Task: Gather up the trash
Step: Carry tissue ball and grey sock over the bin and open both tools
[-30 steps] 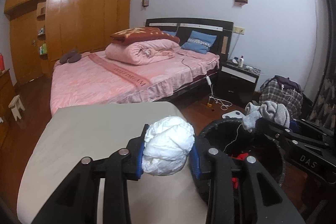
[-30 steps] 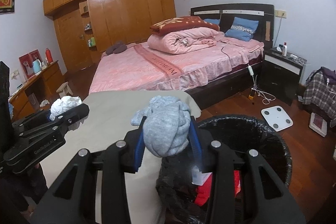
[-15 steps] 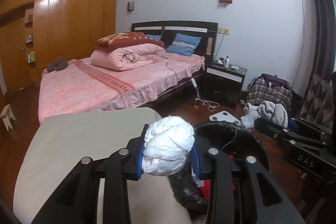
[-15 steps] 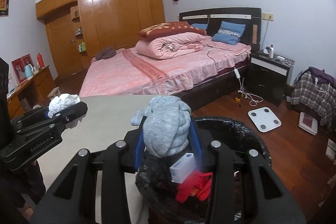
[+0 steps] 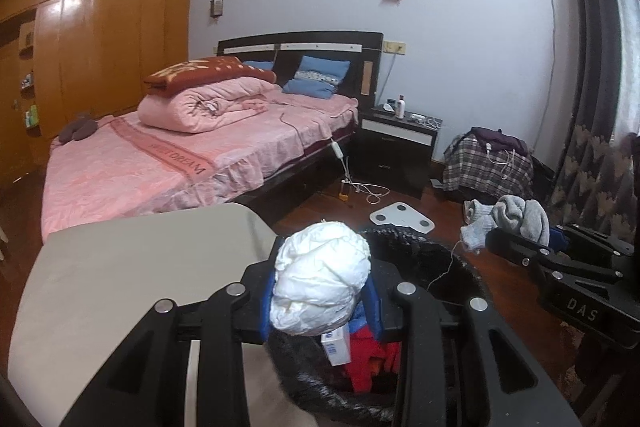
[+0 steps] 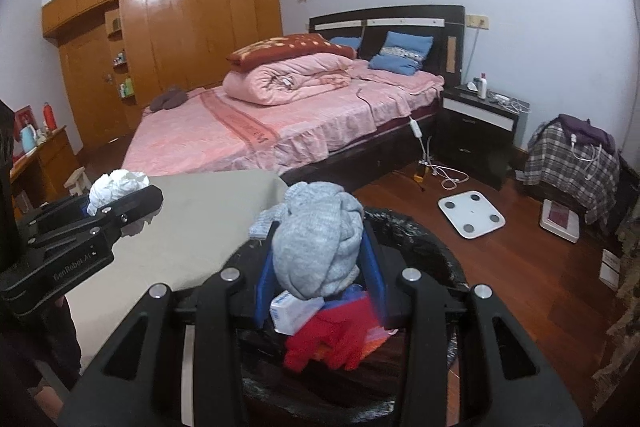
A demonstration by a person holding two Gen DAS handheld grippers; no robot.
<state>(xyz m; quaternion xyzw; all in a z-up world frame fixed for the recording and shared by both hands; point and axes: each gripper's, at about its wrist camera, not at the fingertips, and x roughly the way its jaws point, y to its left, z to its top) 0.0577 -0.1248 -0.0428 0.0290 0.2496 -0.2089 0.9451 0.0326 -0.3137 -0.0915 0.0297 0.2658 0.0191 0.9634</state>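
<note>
My left gripper (image 5: 320, 297) is shut on a crumpled white paper wad (image 5: 320, 277), held over the near rim of a black-lined trash bin (image 5: 432, 259). My right gripper (image 6: 318, 273) is shut on a balled grey sock (image 6: 320, 247), above the same trash bin (image 6: 424, 239). Inside the bin lie a red cloth (image 6: 336, 339) and a small white box (image 6: 290, 311). Each gripper shows in the other's view: the right gripper (image 5: 516, 233) with the sock at the right, the left gripper (image 6: 116, 197) with the wad at the left.
A beige tabletop (image 5: 140, 287) lies left of the bin. Beyond it are a pink bed (image 5: 192, 155), a black nightstand (image 5: 396, 143), a white scale (image 5: 402, 217) on the wooden floor, and a plaid-covered pile (image 5: 488, 163) by the curtain.
Both grippers have moved right, off the tabletop and over the bin, each still holding its item. The bin's red cloth and white box have come into view below them.
</note>
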